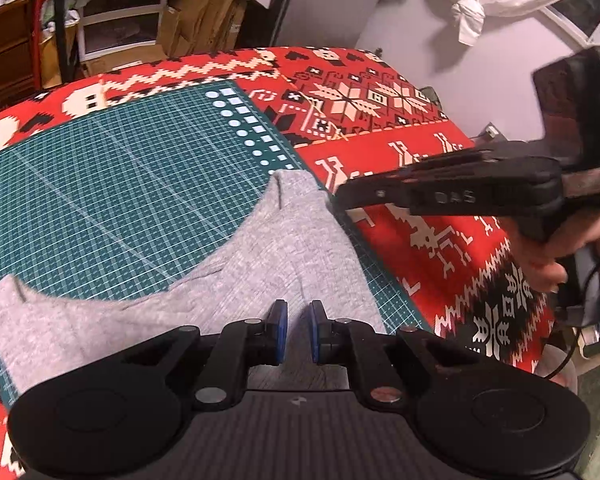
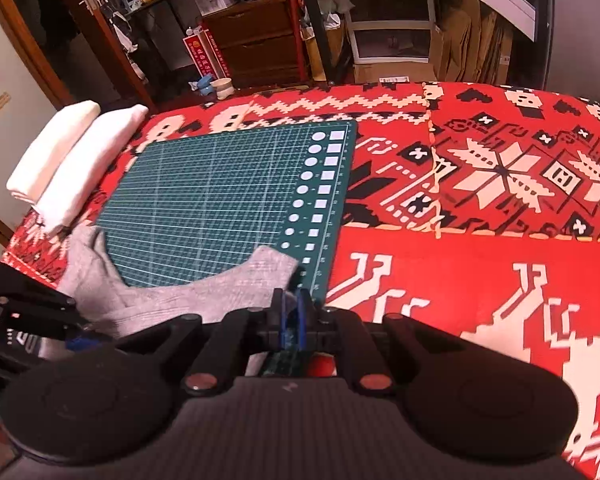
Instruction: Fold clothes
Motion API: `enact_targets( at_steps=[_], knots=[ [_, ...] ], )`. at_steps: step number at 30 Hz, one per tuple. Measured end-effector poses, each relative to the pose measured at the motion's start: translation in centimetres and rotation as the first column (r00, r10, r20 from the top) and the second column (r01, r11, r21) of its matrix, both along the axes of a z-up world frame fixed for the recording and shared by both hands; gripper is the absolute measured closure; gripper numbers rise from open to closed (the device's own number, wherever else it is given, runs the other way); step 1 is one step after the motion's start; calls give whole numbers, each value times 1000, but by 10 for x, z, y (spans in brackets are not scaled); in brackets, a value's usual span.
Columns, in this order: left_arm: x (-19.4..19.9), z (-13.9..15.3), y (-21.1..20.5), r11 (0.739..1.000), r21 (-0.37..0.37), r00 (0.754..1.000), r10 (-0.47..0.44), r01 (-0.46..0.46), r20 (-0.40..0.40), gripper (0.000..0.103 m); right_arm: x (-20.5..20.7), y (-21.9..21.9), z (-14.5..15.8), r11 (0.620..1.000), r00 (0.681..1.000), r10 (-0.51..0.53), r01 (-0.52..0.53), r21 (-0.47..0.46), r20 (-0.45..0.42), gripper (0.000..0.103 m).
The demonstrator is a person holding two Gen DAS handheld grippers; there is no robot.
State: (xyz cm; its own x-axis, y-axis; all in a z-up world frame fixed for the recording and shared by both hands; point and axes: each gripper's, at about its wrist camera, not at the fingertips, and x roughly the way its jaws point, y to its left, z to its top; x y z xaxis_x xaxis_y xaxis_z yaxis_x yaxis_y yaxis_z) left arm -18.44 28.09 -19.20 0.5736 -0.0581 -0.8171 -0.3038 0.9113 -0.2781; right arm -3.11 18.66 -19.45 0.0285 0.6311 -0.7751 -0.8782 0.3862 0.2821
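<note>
Left wrist view: the left gripper (image 1: 298,330) sits at the bottom centre, its 2 blue pads (image 1: 279,330) drawn close with only a narrow gap, and the grey garment (image 1: 284,248) runs under and between them; whether the pads pinch the cloth cannot be told from here. The garment spreads from the lower left up to a raised corner near the middle of the frame, lying on the green cutting mat (image 1: 120,184), which rests on the red patterned blanket (image 1: 380,100). At the right edge the right gripper (image 1: 340,196) reaches in sideways, its black tip at that raised corner, with a hand (image 1: 556,256) gripping its handle. A knotted white cloth (image 1: 472,8) hangs in the upper right.

Right wrist view: the right gripper (image 2: 292,316) at lower centre is clenched, its blue pads pressed together on the near edge of the grey garment (image 2: 204,300) at the mat's (image 2: 220,200) lower right corner. 2 folded white cloths (image 2: 72,160) lie at the left edge of the blanket (image 2: 480,260). Part of the left gripper (image 2: 24,320) shows at the lower left
</note>
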Motion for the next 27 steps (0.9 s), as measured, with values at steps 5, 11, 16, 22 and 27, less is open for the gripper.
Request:
enact_targets(
  at_steps=[5,11,16,22,27],
  knots=[
    [-21,10,-2,999,8,999,38,-38,12,92,-20,-15,18,1000,999,19,-19,2,37,96],
    [-60,13,-9,997,-8,997,78,-78,9,92,-57,-35,22,997,997,76,-76,-6,15,94],
    [-89,3,-18,994,-25,995,104,-104,-1,92,-92,-56,12,993,993,116,-116,-20,-18,94],
    [-117,-11,-30,994,-25,994,108,-108,-3,92,-124,-76,1,988,988,150,-151,-33,-30,94],
    [-142,-11,-36,993,-28,992,119,-119,27,92,-139,-98,-3,987,988,155,-155,-40,-2,94]
  ],
)
